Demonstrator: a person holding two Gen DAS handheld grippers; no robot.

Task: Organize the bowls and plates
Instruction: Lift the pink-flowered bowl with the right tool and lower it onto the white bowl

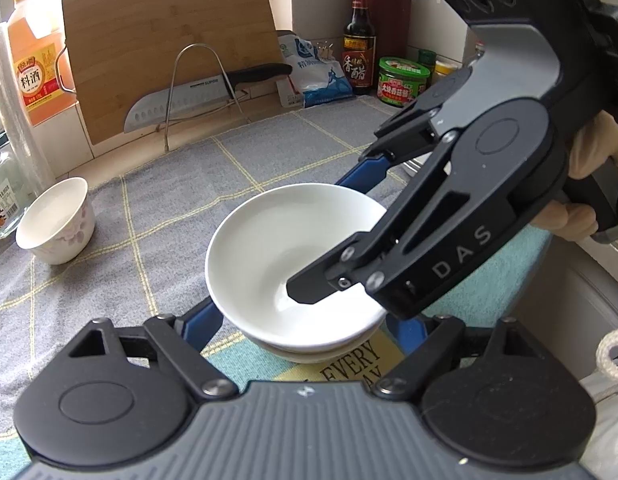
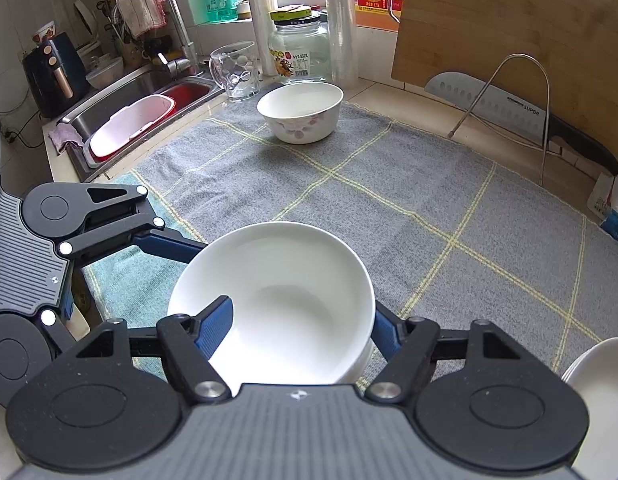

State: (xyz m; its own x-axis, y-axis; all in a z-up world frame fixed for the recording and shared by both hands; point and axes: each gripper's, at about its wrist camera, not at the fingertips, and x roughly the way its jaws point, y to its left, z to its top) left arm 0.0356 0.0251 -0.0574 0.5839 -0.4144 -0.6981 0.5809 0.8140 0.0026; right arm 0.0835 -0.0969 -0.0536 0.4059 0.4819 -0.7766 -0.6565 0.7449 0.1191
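We held the plain white ceramic bowl by its rim in the right gripper, the left gripper half-open astride the stack; a tilted release risked chipping.

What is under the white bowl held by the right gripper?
A second white dish sits directly beneath the white bowl, only its rim showing. The cloth lies below; the rest is covered.

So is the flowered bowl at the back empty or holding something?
Empty, as far as shows. The flowered bowl stands upright on the grey cloth, and its inside shows bare white in both wrist views.
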